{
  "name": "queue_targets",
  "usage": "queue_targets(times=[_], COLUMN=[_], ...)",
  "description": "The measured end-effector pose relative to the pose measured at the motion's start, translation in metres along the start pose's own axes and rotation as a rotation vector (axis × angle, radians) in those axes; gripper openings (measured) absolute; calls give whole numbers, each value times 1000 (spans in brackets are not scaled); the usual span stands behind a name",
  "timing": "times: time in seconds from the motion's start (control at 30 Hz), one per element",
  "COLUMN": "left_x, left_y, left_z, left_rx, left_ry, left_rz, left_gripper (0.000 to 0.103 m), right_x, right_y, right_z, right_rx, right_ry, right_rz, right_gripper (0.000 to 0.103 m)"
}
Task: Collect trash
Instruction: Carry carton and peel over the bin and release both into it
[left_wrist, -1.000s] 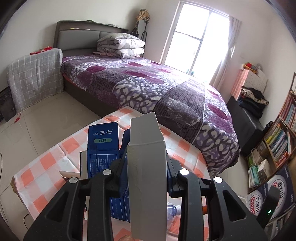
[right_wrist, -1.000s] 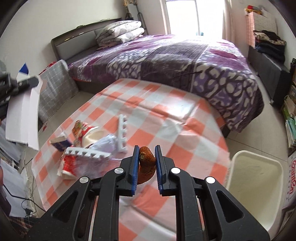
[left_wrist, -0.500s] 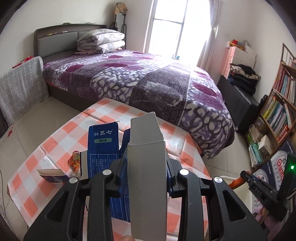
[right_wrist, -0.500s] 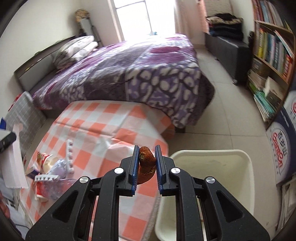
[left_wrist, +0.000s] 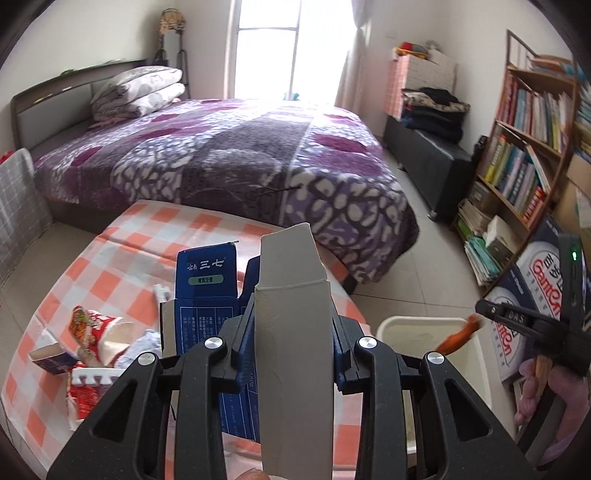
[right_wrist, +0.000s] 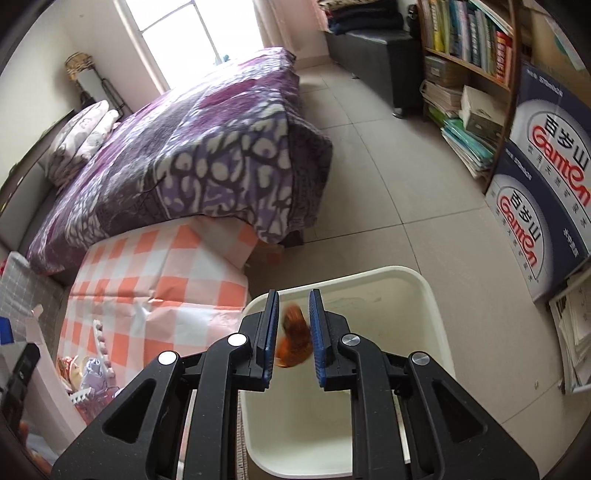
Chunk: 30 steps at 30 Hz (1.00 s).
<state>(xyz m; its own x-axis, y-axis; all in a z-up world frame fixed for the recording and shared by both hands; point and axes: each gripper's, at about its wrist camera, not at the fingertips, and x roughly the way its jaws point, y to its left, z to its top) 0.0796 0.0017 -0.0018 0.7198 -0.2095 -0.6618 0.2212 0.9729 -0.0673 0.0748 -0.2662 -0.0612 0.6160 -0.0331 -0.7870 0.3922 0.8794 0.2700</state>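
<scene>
My left gripper (left_wrist: 291, 328) is shut on a flattened blue and grey carton (left_wrist: 291, 354), held upright above the checked table (left_wrist: 122, 266). My right gripper (right_wrist: 291, 328) is open over the white bin (right_wrist: 417, 295). A blurred orange peel (right_wrist: 293, 341) is loose between its jaws, above the bin's inside. The left wrist view also shows the right gripper (left_wrist: 491, 314), the peel (left_wrist: 458, 336) and the bin (left_wrist: 417, 325). Crumpled red wrappers (left_wrist: 96, 336), a small box (left_wrist: 48, 354) and a white plastic comb-like strip (left_wrist: 92, 376) lie on the table's left part.
A bed with a purple blanket (left_wrist: 229, 155) stands behind the table. A bookshelf (left_wrist: 532, 140) and blue Ganten cartons (right_wrist: 543, 184) stand to the right of the bin. Tiled floor (right_wrist: 388, 192) lies between bed and shelf.
My right gripper swung from the table to above the bin and opened; the peel is dropping free. My left gripper turned right with the carton still in it.
</scene>
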Motion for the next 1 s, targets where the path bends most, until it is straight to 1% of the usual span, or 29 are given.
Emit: queue_targets(times=[0.03, 0.1, 0.13, 0.17, 0.3, 0.37, 0.4, 0.5, 0.63, 0.7, 0.77, 0.83, 0.87, 0.9, 1.0], left_x=[2, 5, 6, 8, 14, 17, 18, 22, 26, 30, 33, 36, 37, 38, 42], left_y=[-6, -21, -29, -37, -66, -78, -85, -102, -121, -128, -132, -134, -133, -132, -129], left_z=[-1, -4, -5, -7, -13, -16, -18, -23, -32, -36, -38, -38, -38, -38, -37], left_rx=[11, 39, 52, 63, 110, 129, 141, 170, 194, 195, 191, 168, 154, 138, 95], left_ry=[4, 11, 14, 16, 33, 40, 44, 59, 82, 98, 114, 131, 143, 151, 171], left_rz=[-10, -32, -42, -51, -97, -114, -126, -153, -195, -224, -263, -308, -333, -351, -371], left_gripper=[33, 33, 33, 33, 33, 33, 33, 33, 33, 34, 38, 49, 59, 64, 68], right_x=[-2, -5, -7, -9, -13, -15, -16, -20, -24, -26, -28, -30, -30, -31, -33], right_y=[-4, -13, -17, -22, -40, -51, -54, -67, -78, -82, -87, -91, -93, -94, -98], right_z=[1, 3, 4, 5, 9, 11, 11, 13, 13, 13, 14, 14, 14, 14, 14], right_rx=[10, 30, 41, 54, 97, 121, 131, 157, 179, 188, 195, 203, 206, 209, 219], right_ry=[-4, -16, -21, -25, -37, -44, -46, -57, -64, -70, -75, -81, -85, -88, -100], right_rz=[-2, -10, -15, -20, -36, -44, -48, -59, -65, -69, -73, -77, -79, -82, -93], right_gripper=[21, 29, 36, 41, 52, 63, 65, 65, 72, 74, 79, 81, 82, 82, 87])
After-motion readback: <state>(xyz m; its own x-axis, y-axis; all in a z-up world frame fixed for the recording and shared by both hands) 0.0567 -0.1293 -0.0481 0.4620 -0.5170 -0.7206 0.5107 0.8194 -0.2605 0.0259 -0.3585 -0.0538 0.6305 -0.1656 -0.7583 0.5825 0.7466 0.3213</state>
